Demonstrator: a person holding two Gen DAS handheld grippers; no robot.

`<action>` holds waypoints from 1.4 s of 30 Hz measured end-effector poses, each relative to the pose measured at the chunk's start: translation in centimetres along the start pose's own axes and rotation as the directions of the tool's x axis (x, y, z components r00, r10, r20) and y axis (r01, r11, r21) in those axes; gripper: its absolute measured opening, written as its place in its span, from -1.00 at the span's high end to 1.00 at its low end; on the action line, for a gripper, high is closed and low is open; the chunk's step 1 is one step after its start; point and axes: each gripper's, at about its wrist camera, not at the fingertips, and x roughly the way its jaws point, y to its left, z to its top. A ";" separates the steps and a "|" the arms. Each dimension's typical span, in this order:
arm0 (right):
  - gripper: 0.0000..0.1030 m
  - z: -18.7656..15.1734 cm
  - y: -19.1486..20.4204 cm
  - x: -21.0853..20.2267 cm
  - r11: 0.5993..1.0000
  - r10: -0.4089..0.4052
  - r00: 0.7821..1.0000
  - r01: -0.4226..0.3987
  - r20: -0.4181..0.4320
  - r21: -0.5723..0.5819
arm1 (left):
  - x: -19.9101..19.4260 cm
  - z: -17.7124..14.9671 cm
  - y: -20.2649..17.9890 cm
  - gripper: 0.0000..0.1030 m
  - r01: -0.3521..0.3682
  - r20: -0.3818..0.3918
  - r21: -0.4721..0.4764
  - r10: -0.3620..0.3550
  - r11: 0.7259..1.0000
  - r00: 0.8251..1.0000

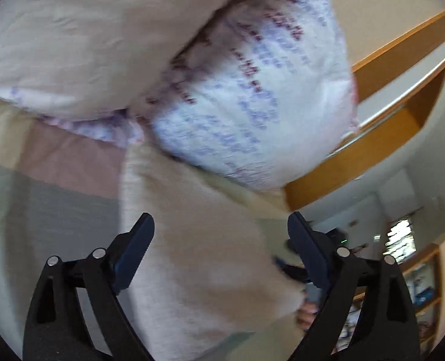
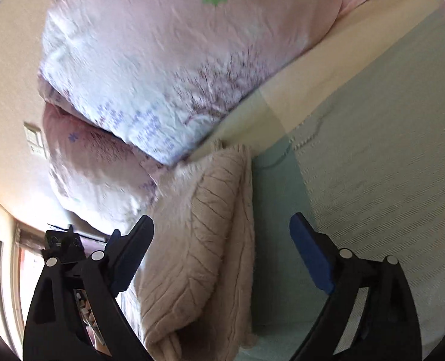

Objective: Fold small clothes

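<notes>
A beige knitted garment (image 2: 204, 240), fuzzy and ribbed with branching cable lines, is seen folded into a thick, elongated bundle on a pale green striped bedsheet (image 2: 373, 180). Its far end is tucked against floral-printed pillows (image 2: 150, 69) in pink and white. In the right wrist view, the right gripper (image 2: 222, 240) is held spread wide above the bundle, nothing pinched between its blue-padded fingers (image 2: 309, 255). In the left wrist view, blurred by motion, the same garment (image 1: 198, 255) is shown between the parted fingers of the left gripper (image 1: 221, 240), which is likewise spread and clasps nothing. A wooden frame (image 1: 373, 150) is visible beyond.
</notes>
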 end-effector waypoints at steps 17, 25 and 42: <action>0.34 -3.6 6.5 4.1 0.973 0.176 0.976 -0.192 -0.129 -0.126 | -1.2 -4.5 2.2 0.27 0.090 -0.137 0.113 -0.074 0.990 0.988; 0.05 -6.2 8.9 9.2 0.970 -0.044 0.994 0.019 -0.097 -0.242 | -6.3 -6.4 4.4 -0.27 -0.337 0.048 0.273 0.337 0.901 0.940; 0.65 -3.4 10.2 8.1 0.953 -0.234 0.964 0.252 0.124 -0.165 | -10.2 -16.4 3.1 -0.96 -0.489 0.148 0.243 0.466 0.838 0.872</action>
